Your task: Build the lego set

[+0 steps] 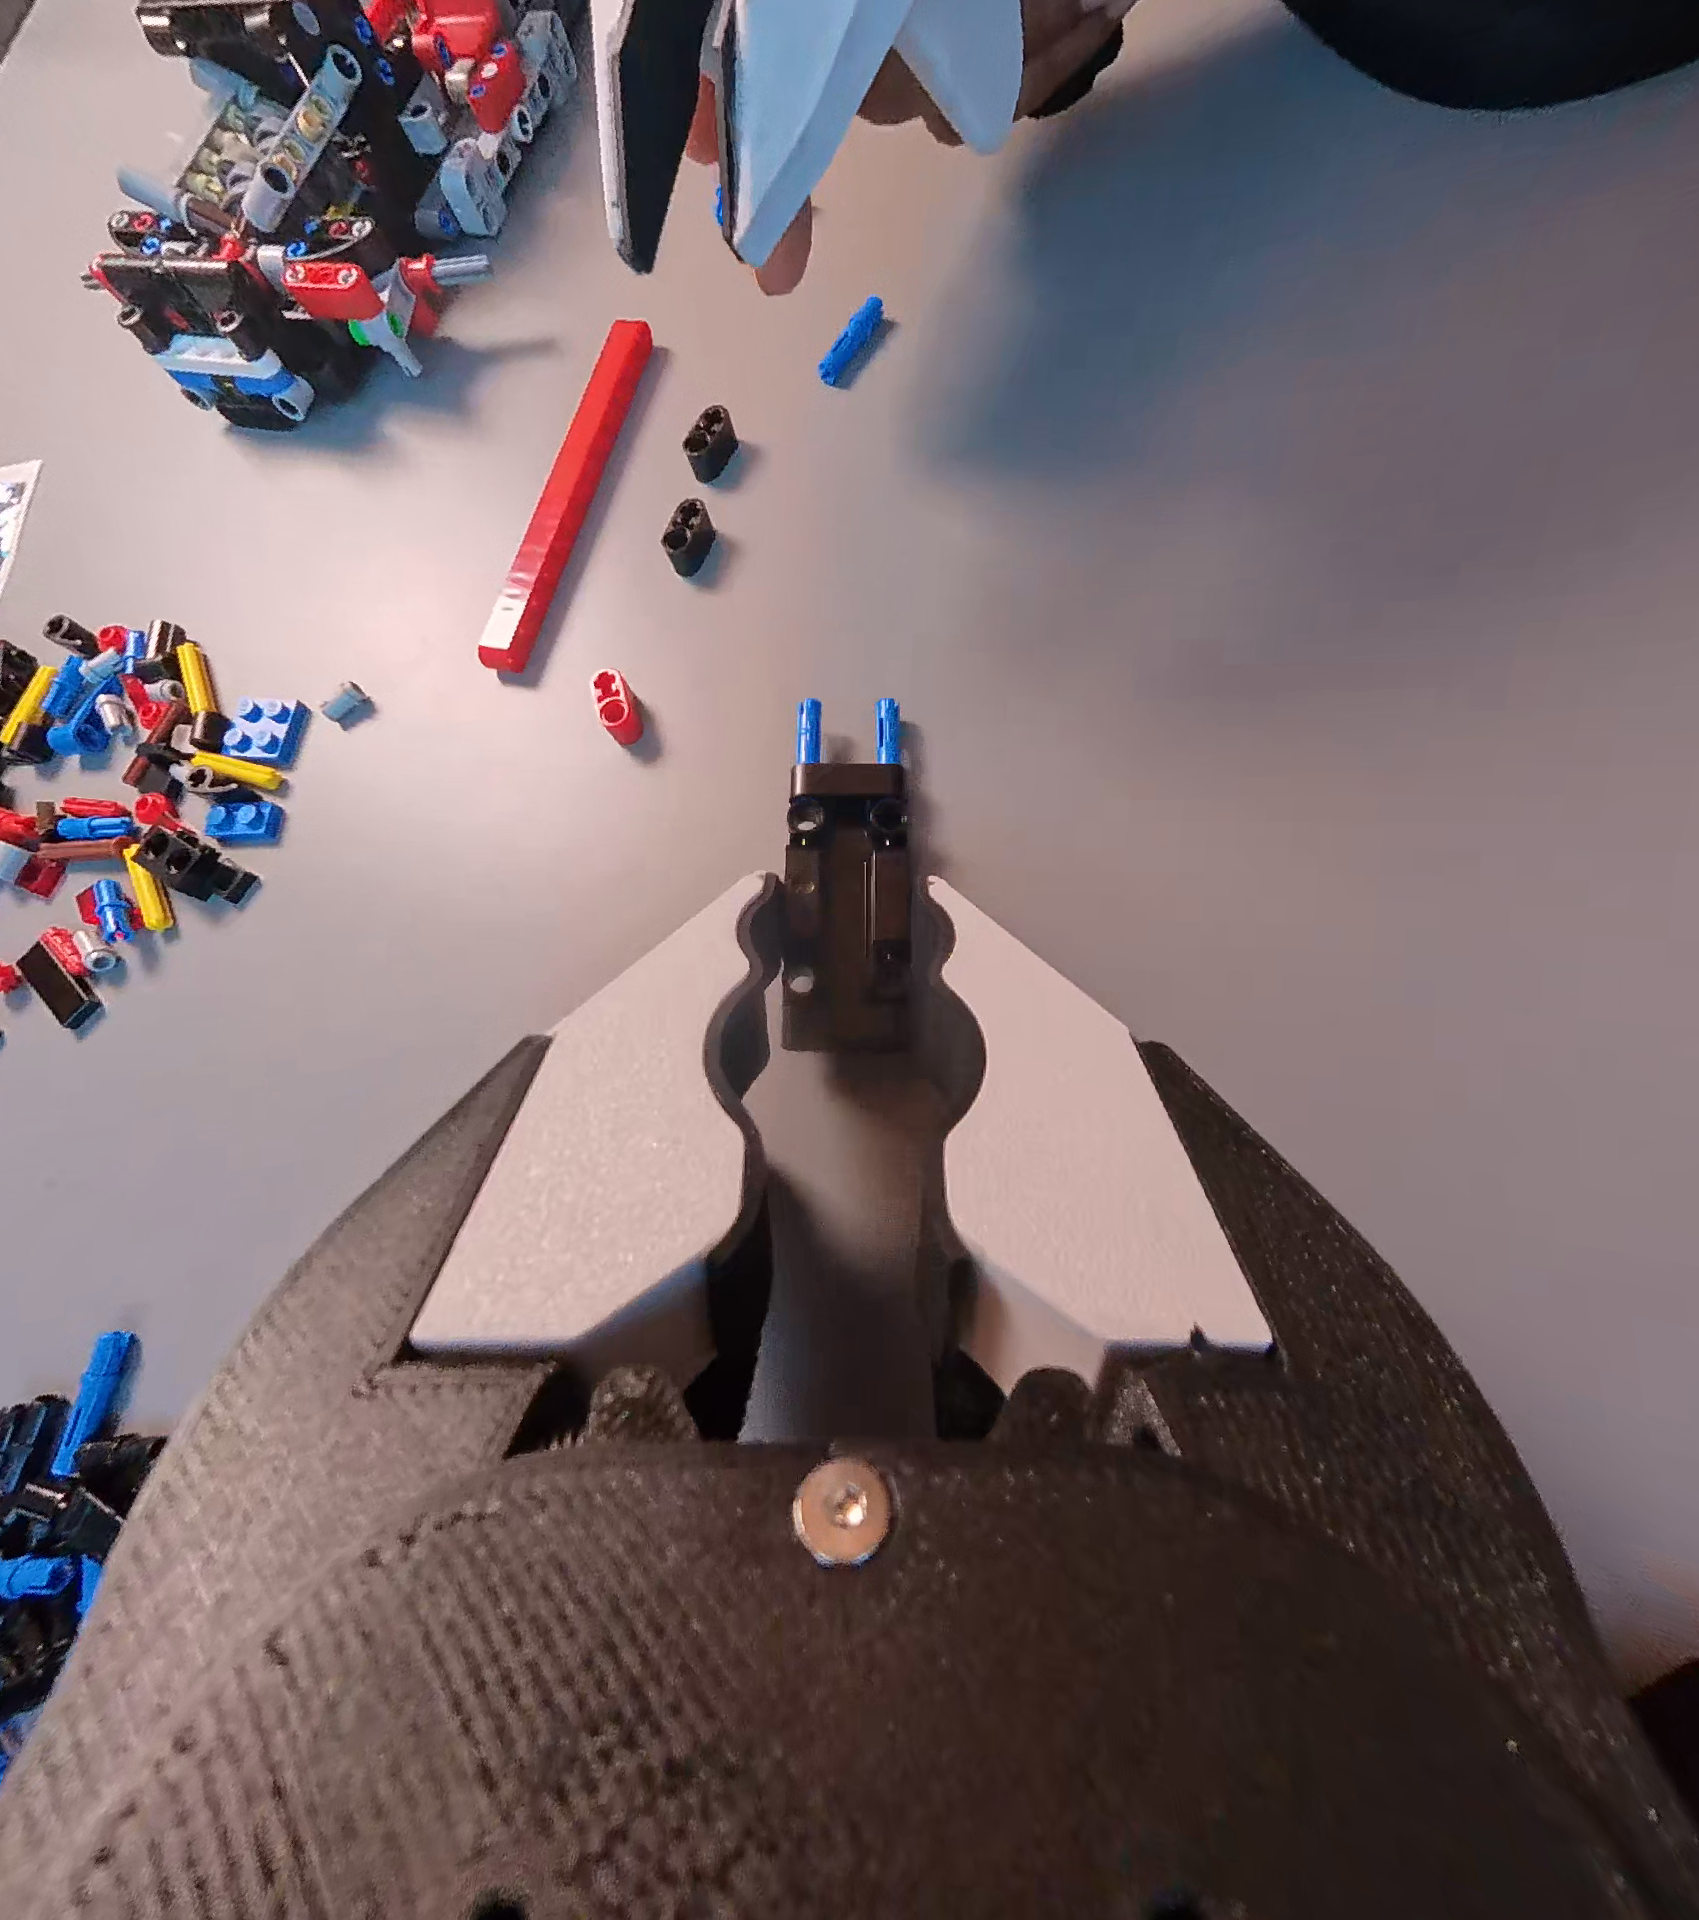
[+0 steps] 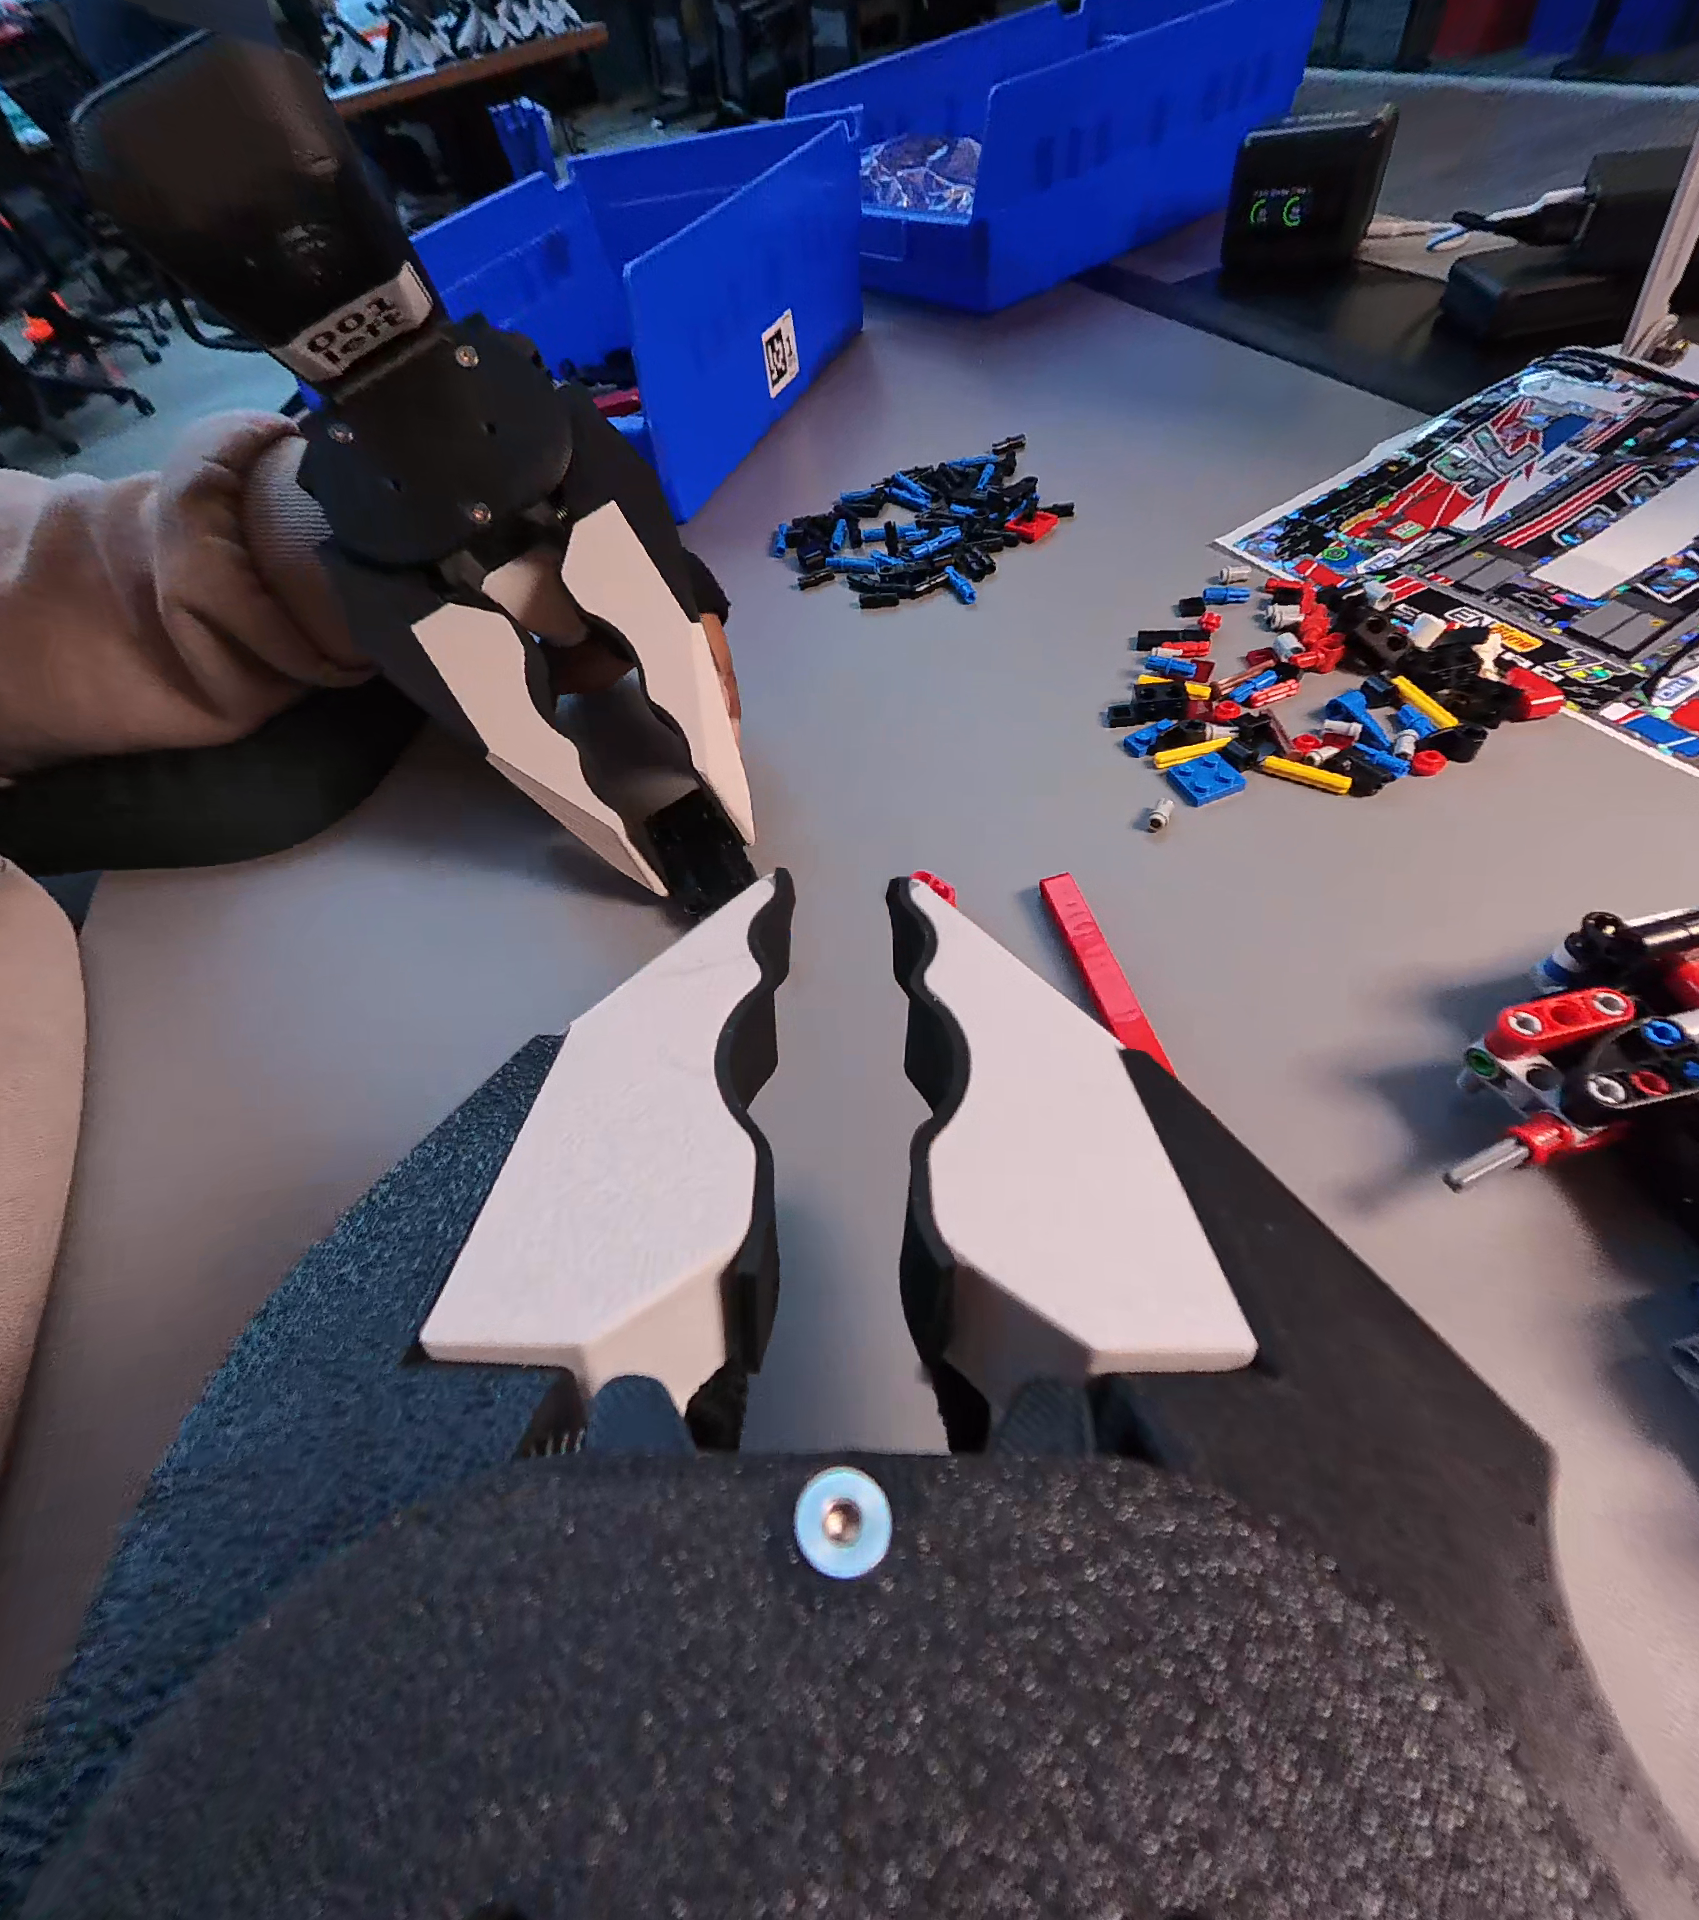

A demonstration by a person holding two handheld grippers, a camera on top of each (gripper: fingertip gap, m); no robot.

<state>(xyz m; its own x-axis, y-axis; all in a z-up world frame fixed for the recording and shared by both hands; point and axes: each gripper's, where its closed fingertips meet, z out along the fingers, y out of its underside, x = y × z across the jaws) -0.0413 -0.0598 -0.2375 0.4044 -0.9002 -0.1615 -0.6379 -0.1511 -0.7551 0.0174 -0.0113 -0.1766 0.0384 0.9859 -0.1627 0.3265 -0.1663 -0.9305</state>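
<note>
My left gripper is shut on a black lego assembly that rests low on the grey table. Two blue pins stick out of its far end. It also shows in the right wrist view, where the left gripper holds the black assembly with its tip against the table. My right gripper is open, nothing between its fingers, and points at the left gripper's tip from close by. In the left wrist view the right gripper hangs at the top. A loose blue pin lies just below it.
A long red beam, two black connectors and a red connector lie between the grippers. The part-built model, mixed parts pile, pin pile, sticker sheet and blue bins ring the area. Some 10 centimetres of space lies between my two pairs of fingers. The right tips stand about 9 centimetres off the loose blue pin.
</note>
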